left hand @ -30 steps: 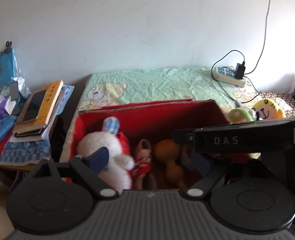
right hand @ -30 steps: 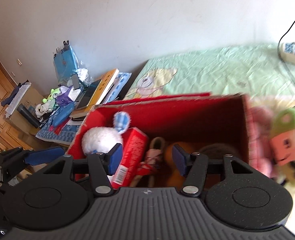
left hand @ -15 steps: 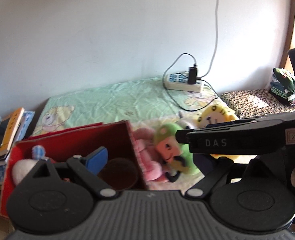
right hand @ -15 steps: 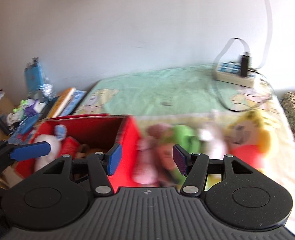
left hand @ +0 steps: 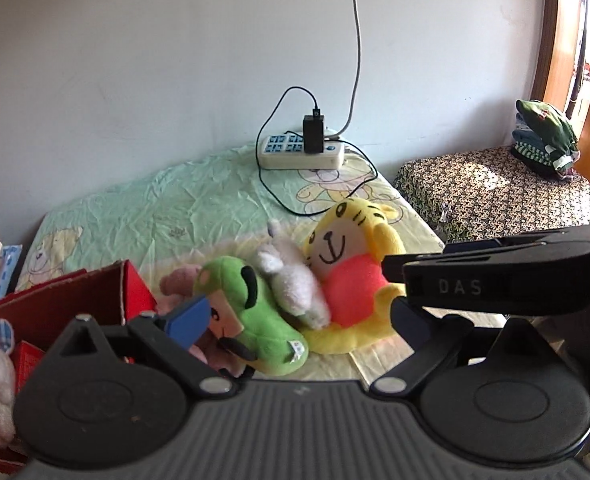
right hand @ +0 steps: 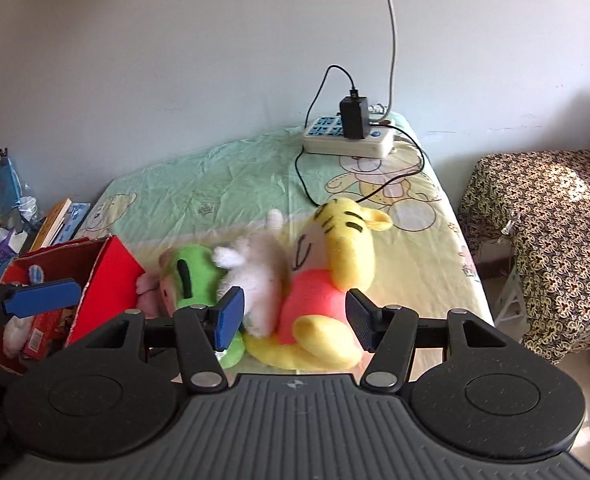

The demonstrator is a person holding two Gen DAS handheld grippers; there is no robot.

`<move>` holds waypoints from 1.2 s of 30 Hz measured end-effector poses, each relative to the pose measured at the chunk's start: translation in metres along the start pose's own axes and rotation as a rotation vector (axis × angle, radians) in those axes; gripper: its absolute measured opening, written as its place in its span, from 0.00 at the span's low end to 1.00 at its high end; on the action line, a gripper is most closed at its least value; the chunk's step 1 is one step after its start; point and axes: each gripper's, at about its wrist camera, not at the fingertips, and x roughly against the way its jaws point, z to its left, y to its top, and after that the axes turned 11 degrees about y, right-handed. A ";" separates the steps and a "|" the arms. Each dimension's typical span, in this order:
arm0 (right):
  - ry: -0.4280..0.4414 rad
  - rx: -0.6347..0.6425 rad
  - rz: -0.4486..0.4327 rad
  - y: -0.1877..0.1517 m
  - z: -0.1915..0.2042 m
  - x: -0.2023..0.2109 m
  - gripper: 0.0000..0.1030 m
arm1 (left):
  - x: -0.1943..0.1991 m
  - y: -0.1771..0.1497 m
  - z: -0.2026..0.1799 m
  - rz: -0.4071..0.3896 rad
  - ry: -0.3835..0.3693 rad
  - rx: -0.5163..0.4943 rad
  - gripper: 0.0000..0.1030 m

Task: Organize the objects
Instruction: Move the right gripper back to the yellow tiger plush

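A pile of plush toys lies on the bed: a yellow tiger (left hand: pixel 355 248) (right hand: pixel 343 256), a white plush (left hand: pixel 295 280) (right hand: pixel 259 276), a green plush (left hand: pixel 255 316) (right hand: pixel 187 280) and a pink plush (left hand: pixel 175 284) (right hand: pixel 148 294). A red box (left hand: pixel 107 300) (right hand: pixel 103 276) holding several toys stands left of them. My left gripper (left hand: pixel 295 316) is open above the pile. My right gripper (right hand: pixel 291 316) is open, its fingers on either side of the tiger's red body.
A white power strip (left hand: pixel 299 152) (right hand: pixel 347 138) with a black charger and cables lies at the back of the bed. Books (right hand: pixel 55 220) and clutter sit to the left. A patterned stool (left hand: pixel 495 196) (right hand: pixel 547 240) with folded clothes (left hand: pixel 543 136) stands to the right.
Both grippers have swung right, from over the red box to over the plush pile. The right gripper's fingers have opened wider and come close around the tiger.
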 end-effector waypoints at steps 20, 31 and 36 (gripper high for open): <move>-0.021 -0.135 0.012 0.009 -0.055 -0.014 0.57 | -0.062 0.020 -0.046 0.117 0.080 -0.064 0.95; 0.015 -0.223 0.004 0.010 -0.072 -0.023 0.57 | -0.088 0.024 -0.057 0.161 0.054 -0.091 0.95; 0.059 -0.274 -0.006 0.011 -0.078 -0.026 0.56 | -0.093 0.025 -0.059 0.164 0.045 -0.095 0.95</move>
